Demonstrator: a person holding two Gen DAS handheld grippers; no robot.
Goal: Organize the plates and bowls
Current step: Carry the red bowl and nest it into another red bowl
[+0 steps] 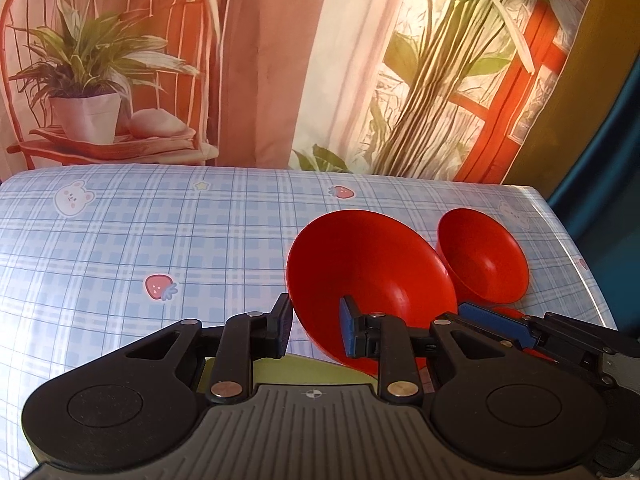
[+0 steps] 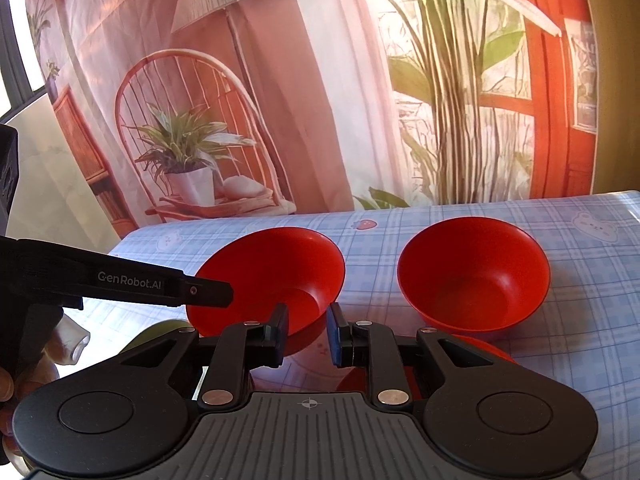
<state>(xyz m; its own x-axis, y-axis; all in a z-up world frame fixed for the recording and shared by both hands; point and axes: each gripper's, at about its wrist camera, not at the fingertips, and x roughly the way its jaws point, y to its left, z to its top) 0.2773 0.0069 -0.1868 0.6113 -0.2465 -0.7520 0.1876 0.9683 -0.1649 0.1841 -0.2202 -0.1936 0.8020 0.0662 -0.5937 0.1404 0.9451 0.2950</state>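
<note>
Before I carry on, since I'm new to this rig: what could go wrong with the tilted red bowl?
The left tool straddles only the rim of the tilted bowl, jaws apart, so it may slip. The second bowl sits close beside it and could be knocked. The right tool is open nearby; the two tools could collide.
</note>
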